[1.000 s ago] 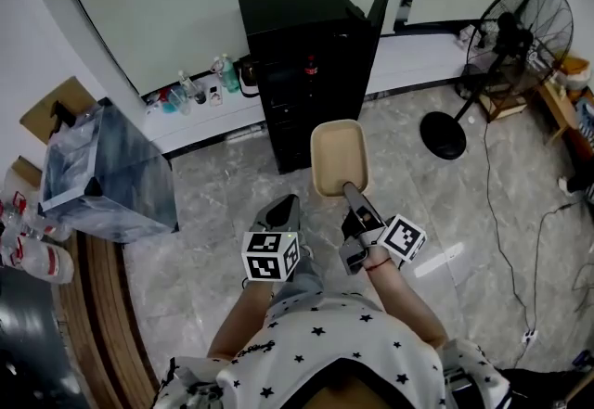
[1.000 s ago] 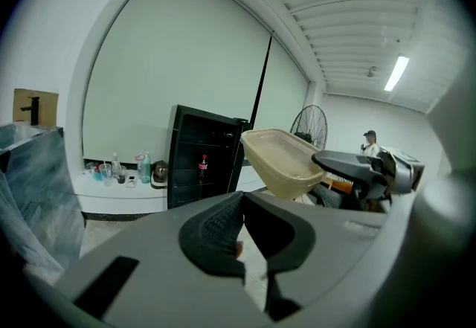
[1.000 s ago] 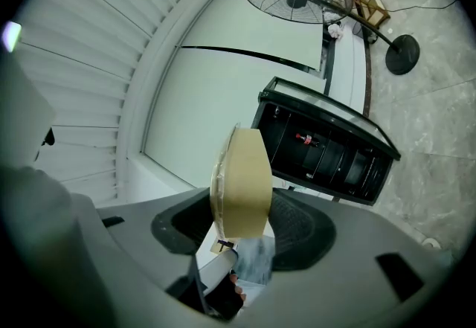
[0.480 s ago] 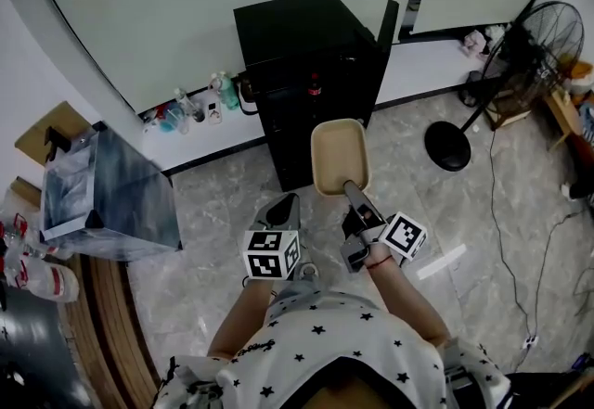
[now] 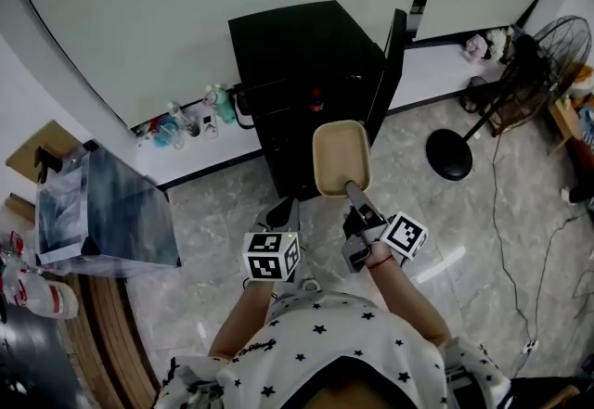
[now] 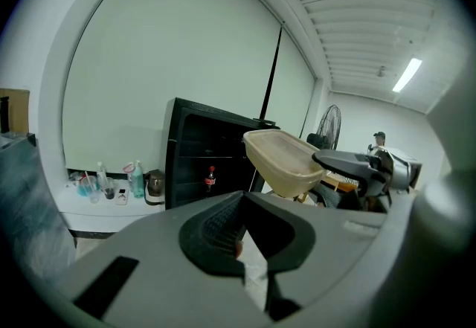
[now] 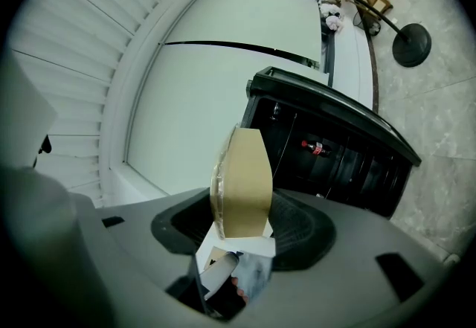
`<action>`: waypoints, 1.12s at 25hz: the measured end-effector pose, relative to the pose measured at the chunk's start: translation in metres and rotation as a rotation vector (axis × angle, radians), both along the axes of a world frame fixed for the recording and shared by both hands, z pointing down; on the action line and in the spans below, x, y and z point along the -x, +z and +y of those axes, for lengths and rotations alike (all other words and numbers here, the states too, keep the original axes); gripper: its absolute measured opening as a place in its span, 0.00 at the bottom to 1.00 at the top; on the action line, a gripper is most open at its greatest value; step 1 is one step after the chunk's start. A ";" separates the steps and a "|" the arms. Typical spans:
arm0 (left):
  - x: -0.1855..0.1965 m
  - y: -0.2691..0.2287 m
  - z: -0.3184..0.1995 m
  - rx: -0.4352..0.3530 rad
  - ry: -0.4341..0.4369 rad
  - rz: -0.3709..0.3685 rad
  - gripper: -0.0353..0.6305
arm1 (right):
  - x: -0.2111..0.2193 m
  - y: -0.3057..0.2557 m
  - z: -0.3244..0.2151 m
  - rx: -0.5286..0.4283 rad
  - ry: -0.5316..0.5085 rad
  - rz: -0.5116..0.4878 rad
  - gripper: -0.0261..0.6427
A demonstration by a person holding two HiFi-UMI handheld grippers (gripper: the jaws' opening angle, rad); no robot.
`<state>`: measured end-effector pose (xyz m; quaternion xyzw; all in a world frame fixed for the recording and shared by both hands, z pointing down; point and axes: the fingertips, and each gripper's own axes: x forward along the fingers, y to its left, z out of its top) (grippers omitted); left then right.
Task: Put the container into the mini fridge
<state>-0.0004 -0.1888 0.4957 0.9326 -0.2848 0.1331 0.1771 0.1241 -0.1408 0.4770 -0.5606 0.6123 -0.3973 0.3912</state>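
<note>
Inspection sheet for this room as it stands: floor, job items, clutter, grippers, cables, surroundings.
Surface: grey marbled floor.
Job's things: beige container, looks empty, held out toward the black mini fridge. The fridge door is open, with a cola bottle on a shelf inside.
Clutter: bottles and cups on the wall ledge; clear box at left.
Grippers: right gripper jaws closed on the container's near rim; left gripper jaws together, nothing between them.
Cables: thin cable trailing over the floor at right.
Surroundings: standing fan right of the fridge.
</note>
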 end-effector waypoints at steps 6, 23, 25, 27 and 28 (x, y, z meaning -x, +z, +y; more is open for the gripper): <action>-0.013 0.007 -0.043 0.003 -0.009 0.004 0.07 | -0.017 0.006 -0.045 0.004 -0.004 0.000 0.36; -0.034 0.015 -0.096 0.026 -0.121 -0.018 0.07 | -0.043 0.018 -0.120 0.020 -0.110 -0.070 0.36; -0.040 0.015 -0.101 0.032 -0.145 -0.022 0.07 | -0.050 0.022 -0.128 0.033 -0.126 -0.094 0.36; -0.047 0.014 -0.106 0.033 -0.164 -0.025 0.07 | -0.058 0.023 -0.135 0.040 -0.144 -0.111 0.36; -0.051 0.013 -0.109 0.031 -0.173 -0.026 0.07 | -0.062 0.024 -0.139 0.042 -0.155 -0.115 0.36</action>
